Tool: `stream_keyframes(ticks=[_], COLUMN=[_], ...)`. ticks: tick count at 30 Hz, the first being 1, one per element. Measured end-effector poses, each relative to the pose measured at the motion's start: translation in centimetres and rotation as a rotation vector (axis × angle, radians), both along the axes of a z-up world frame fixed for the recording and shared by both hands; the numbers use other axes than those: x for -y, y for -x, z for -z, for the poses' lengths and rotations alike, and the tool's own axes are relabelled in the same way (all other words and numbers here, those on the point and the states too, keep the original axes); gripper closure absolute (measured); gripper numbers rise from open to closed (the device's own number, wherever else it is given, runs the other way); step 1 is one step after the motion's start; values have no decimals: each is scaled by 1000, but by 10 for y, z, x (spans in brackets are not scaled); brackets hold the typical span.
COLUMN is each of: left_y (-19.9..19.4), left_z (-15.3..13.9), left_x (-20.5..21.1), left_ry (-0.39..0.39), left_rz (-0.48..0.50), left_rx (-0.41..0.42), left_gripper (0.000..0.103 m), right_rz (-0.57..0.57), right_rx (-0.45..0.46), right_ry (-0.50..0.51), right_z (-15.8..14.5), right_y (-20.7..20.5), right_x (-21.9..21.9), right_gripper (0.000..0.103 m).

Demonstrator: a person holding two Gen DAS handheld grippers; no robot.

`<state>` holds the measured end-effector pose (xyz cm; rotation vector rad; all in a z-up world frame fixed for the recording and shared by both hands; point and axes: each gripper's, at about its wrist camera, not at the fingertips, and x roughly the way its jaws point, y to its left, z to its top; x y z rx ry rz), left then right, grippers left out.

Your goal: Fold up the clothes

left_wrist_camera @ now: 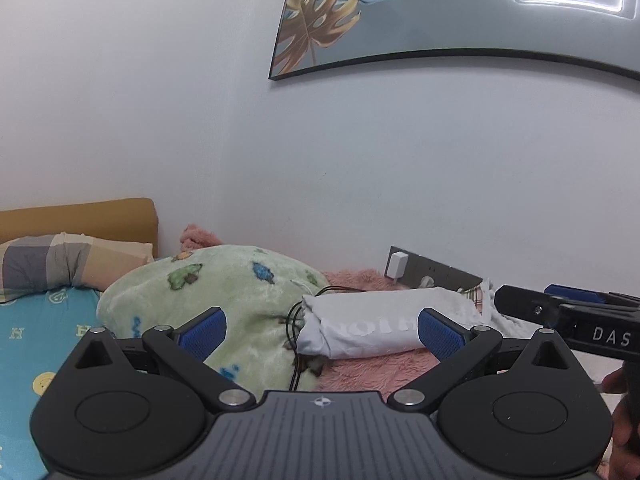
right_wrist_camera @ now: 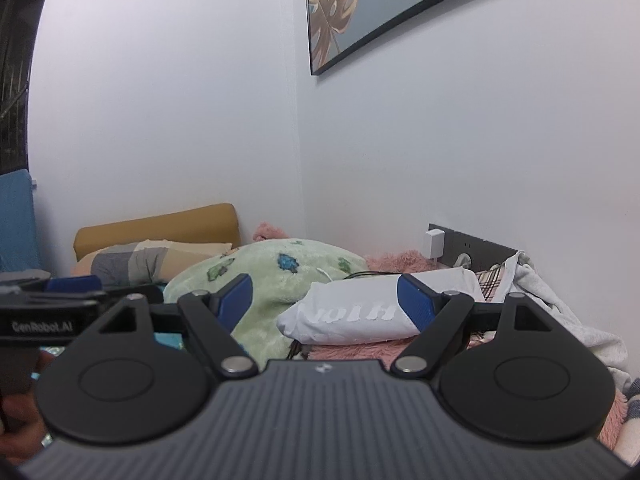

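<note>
A folded white garment with pale lettering (left_wrist_camera: pixel 368 330) lies on the pink fuzzy blanket (left_wrist_camera: pixel 384 368) on the bed, just ahead of both grippers; it also shows in the right wrist view (right_wrist_camera: pixel 352 312). My left gripper (left_wrist_camera: pixel 320 330) is open and empty, held short of the garment. My right gripper (right_wrist_camera: pixel 324 300) is open and empty, also short of it. The right gripper shows from the side in the left wrist view (left_wrist_camera: pixel 568 312). The left gripper shows at the left edge of the right wrist view (right_wrist_camera: pixel 52 300).
A green fleece blanket (left_wrist_camera: pixel 208 292) is heaped left of the garment, with black cables (left_wrist_camera: pixel 296 320) over it. A plaid pillow (left_wrist_camera: pixel 60 264) and mustard headboard (left_wrist_camera: pixel 80 220) lie far left. A socket strip with charger (left_wrist_camera: pixel 400 266) sits at the wall. More white and plaid clothes (right_wrist_camera: pixel 540 284) lie right.
</note>
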<state>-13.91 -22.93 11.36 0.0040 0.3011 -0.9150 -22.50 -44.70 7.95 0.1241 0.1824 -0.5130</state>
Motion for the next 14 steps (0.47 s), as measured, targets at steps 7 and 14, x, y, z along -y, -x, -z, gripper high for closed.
stream_keyframes(ticks=[7, 14], left_y=[1, 6], left_z=[-1, -3], left_x=[-4, -8], left_ry=[1, -2], left_rz=[8, -9], left_rx=[5, 8], left_gripper=[0, 0], right_rz=[7, 2], right_rx=[-9, -17], right_ry=[9, 15], right_z=[2, 4], right_y=[-4, -3], right_x=[1, -3], right_gripper=[22, 22])
